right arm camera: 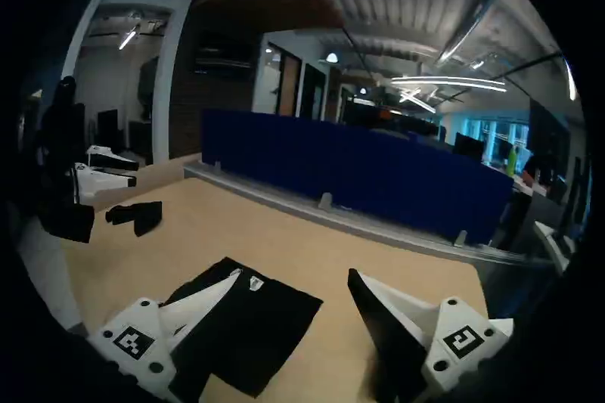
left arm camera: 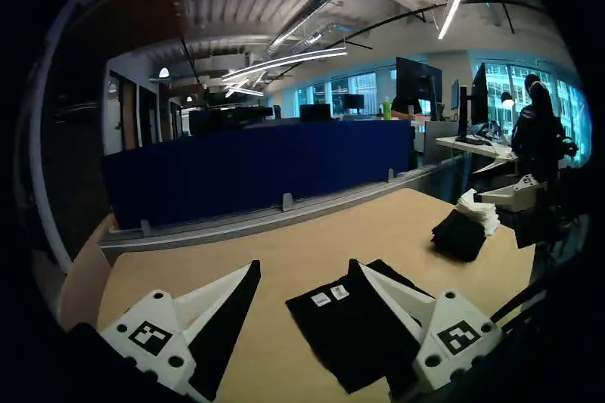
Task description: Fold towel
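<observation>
Left tool (left arm camera: 302, 265): fingers wide, holding nothing, low over the towel's left side, probably ready to pinch an edge.
Towel (left arm camera: 340, 335): black, flat on the counter (left arm camera: 302, 237), near, between both tools, so either can reach it.
Right tool (right arm camera: 296, 274): wide, empty, at the towel's right side.
Cloth pile (left arm camera: 459, 235): far right, apparently set aside.
</observation>
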Motion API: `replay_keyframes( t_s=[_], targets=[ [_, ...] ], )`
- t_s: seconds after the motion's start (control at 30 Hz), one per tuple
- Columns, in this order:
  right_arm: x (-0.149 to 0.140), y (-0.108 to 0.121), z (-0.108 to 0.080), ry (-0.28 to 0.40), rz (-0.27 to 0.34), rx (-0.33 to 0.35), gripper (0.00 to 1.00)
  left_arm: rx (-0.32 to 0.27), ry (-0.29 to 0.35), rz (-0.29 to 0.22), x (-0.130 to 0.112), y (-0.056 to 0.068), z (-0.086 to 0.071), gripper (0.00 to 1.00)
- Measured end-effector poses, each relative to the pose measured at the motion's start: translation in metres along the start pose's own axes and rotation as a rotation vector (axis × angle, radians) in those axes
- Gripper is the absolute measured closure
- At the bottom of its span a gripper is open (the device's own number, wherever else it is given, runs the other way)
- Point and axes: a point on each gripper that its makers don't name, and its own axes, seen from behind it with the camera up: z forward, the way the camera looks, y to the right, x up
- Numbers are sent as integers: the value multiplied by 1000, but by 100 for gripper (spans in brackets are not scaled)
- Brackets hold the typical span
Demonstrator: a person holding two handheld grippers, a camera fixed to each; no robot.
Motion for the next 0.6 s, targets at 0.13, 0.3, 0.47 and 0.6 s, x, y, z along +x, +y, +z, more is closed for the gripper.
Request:
replay_keyframes(
  t_s=[0.13,0.3,0.47,0.6],
  targets=[
    [-14,-5,5,-37,-23,26,0,-37,-49,19,-18,12,5,15],
    [-42,-12,11,-90,-36,54,0,-71,-122,33,-54,25,11,15],
    [-79,-20,19,-154,-43,77,0,-99,-195,24,-93,37,15,15],
    [-109,-27,26,-202,-45,94,0,-127,-261,11,-127,47,16,15]
  ],
)
